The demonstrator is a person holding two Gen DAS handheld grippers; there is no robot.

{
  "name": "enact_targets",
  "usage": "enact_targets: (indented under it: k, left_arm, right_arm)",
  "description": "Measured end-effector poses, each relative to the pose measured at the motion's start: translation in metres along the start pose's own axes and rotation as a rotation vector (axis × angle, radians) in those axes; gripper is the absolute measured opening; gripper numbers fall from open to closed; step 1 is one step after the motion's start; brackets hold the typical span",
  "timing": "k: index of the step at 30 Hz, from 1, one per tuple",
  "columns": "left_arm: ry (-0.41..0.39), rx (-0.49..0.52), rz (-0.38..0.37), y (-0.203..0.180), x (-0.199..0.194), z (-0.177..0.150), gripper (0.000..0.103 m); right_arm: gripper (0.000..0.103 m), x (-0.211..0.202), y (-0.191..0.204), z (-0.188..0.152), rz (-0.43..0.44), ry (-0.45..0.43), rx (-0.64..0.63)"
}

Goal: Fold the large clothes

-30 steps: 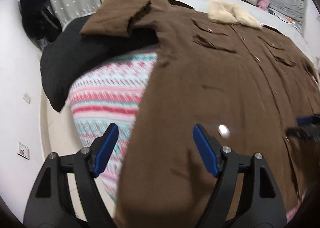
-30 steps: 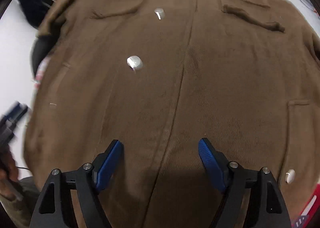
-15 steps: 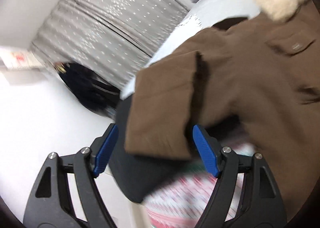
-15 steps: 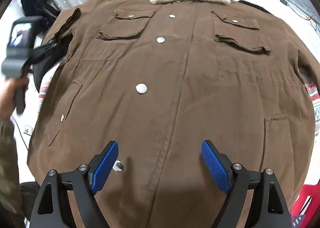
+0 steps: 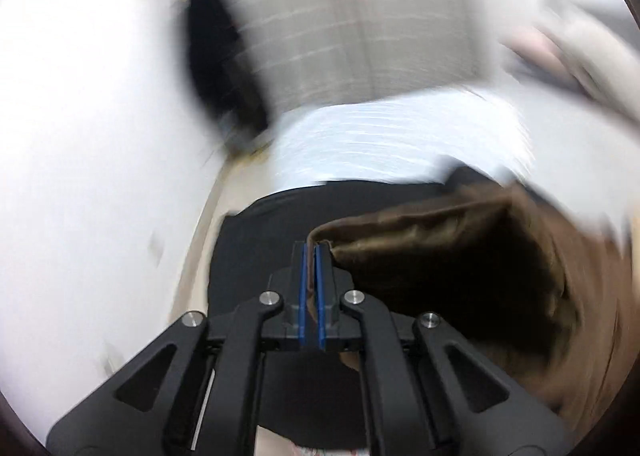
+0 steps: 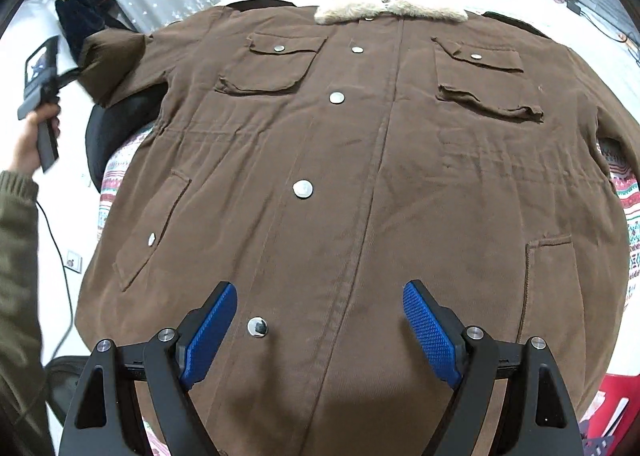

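The left gripper pinches the sleeve cuff of the brown coat at its edge; the right gripper hangs spread and empty. The shallow bite may slip; the heavy sleeve may then drop unfolded.

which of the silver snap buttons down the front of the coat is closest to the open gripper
The lowest snap, just inside the right gripper's left fingertip; the other snaps sit higher up the brown coat.

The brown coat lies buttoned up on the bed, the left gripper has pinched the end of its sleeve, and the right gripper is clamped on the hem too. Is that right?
Not quite. The right gripper is not clamped on anything: the right wrist view shows its jaws wide apart above the hem of the brown coat. The left gripper is indeed shut on the sleeve, as the left wrist view shows.
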State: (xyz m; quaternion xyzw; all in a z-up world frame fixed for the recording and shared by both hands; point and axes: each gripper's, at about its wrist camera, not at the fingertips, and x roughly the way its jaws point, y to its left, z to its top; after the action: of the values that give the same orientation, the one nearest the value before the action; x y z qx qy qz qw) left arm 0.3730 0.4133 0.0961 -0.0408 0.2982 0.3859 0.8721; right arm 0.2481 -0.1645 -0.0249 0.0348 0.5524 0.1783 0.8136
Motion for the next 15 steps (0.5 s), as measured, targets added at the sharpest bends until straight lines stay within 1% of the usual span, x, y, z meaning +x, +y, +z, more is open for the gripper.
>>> enact_targets:
  k: [1, 2, 3, 4, 5, 6, 7, 9, 11, 12, 14, 15]
  left_arm:
    - [0.052, -0.123, -0.013, 0.027, 0.013, 0.008, 0.015]
    - [0.084, -0.199, -0.037, 0.045, 0.019, 0.010, 0.023]
    - [0.110, -0.274, -0.066, 0.063, 0.026, 0.010, 0.043]
    - [0.114, -0.332, -0.088, 0.079, 0.028, 0.005, 0.057]
    - [0.100, -0.361, -0.100, 0.089, 0.028, -0.003, 0.059]
    - [0.093, -0.366, -0.108, 0.093, 0.027, -0.008, 0.062]
    - [0.102, -0.369, -0.129, 0.096, 0.028, -0.018, 0.063]
    - [0.166, -0.379, -0.192, 0.085, 0.032, -0.039, 0.063]
    - [0.289, -0.364, -0.307, 0.059, 0.029, -0.072, 0.063]
    - [0.329, -0.337, -0.361, 0.041, 0.023, -0.089, 0.063]
    - [0.381, -0.250, -0.452, 0.003, 0.006, -0.113, 0.063]
    - [0.402, -0.183, -0.499, -0.024, -0.010, -0.130, 0.063]
  right_arm:
    - [0.086, 0.000, -0.001, 0.000, -0.001, 0.000, 0.003]
    - [0.086, 0.001, -0.001, 0.001, -0.001, 0.001, 0.005]
    - [0.086, 0.002, -0.001, 0.001, -0.001, 0.001, 0.006]
    - [0.086, 0.002, -0.003, 0.002, -0.004, -0.001, 0.009]
    - [0.086, 0.002, -0.004, 0.003, -0.008, -0.002, 0.013]
    - [0.086, 0.003, -0.004, 0.004, -0.010, 0.000, 0.015]
    - [0.086, 0.004, -0.005, 0.005, -0.010, 0.003, 0.016]
    - [0.086, 0.008, -0.004, 0.006, -0.010, 0.010, 0.016]
    - [0.086, 0.013, -0.002, 0.009, -0.007, 0.016, 0.005]
    - [0.086, 0.016, 0.000, 0.012, -0.005, 0.014, -0.012]
    - [0.086, 0.024, 0.002, 0.020, -0.016, 0.004, -0.043]
    - [0.086, 0.031, 0.003, 0.025, -0.014, -0.004, -0.056]
